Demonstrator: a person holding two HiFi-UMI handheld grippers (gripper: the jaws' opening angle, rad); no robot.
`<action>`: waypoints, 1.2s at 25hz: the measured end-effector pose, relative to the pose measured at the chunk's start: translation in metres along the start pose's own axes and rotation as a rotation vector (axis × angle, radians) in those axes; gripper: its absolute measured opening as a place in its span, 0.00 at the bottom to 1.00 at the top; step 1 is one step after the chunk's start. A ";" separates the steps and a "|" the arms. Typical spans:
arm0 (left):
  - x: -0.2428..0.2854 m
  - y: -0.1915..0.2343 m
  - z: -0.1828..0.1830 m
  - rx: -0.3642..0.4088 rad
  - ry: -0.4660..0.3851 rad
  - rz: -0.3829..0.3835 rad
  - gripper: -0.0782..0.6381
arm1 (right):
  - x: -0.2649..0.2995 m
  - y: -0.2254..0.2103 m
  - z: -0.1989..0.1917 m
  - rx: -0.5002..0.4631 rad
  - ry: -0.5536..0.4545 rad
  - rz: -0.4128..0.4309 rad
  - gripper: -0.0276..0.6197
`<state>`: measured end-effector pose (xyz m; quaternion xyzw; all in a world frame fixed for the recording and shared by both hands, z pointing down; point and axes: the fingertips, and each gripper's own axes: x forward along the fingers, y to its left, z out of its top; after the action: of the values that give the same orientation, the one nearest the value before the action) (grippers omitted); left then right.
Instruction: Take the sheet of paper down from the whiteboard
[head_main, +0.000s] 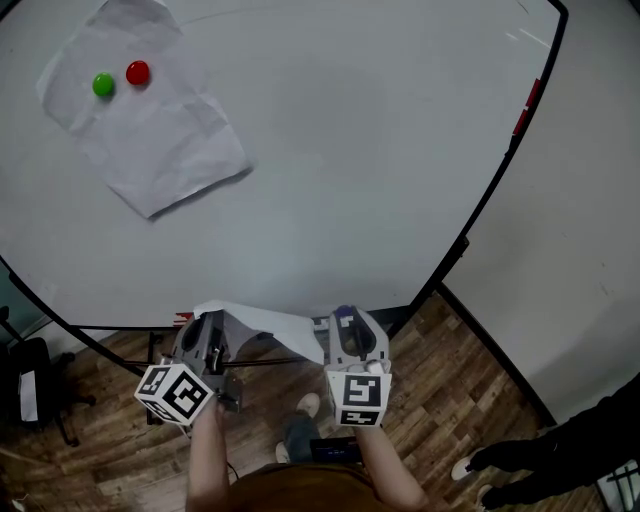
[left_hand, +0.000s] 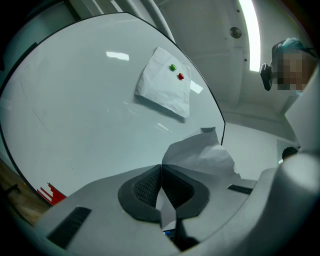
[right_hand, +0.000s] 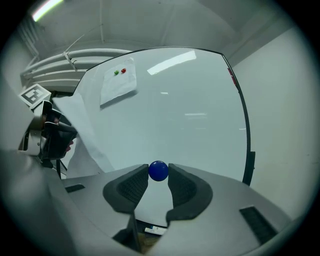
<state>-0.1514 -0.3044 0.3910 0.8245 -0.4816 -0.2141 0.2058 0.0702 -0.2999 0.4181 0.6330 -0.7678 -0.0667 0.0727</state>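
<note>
A loose white sheet of paper (head_main: 262, 323) hangs off the whiteboard's lower edge, pinched by one corner in my left gripper (head_main: 207, 340). In the left gripper view the pads are shut on that sheet (left_hand: 202, 156). My right gripper (head_main: 352, 330) sits just to the right, and its fingers hold a small blue magnet ball (right_hand: 158, 170). A second crumpled sheet (head_main: 150, 110) stays on the whiteboard (head_main: 350, 170) at upper left, pinned by a green magnet (head_main: 103, 85) and a red magnet (head_main: 138, 72).
A red object (head_main: 527, 105) is clipped to the board's black right frame. Below is wooden floor (head_main: 450, 400) with the board's stand. A dark chair (head_main: 30, 390) stands at lower left. Someone's legs and shoes (head_main: 530, 460) are at lower right.
</note>
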 end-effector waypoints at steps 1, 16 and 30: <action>0.000 0.000 -0.001 -0.001 0.001 0.000 0.14 | -0.001 0.000 0.000 0.000 0.001 0.001 0.25; -0.005 0.011 -0.017 0.000 0.030 0.024 0.14 | -0.006 -0.012 -0.012 -0.010 0.033 -0.035 0.25; -0.002 0.015 -0.019 -0.022 0.032 0.027 0.14 | -0.006 -0.015 -0.016 -0.014 0.049 -0.051 0.25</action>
<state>-0.1528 -0.3075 0.4150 0.8189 -0.4871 -0.2034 0.2254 0.0891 -0.2970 0.4303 0.6531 -0.7491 -0.0584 0.0942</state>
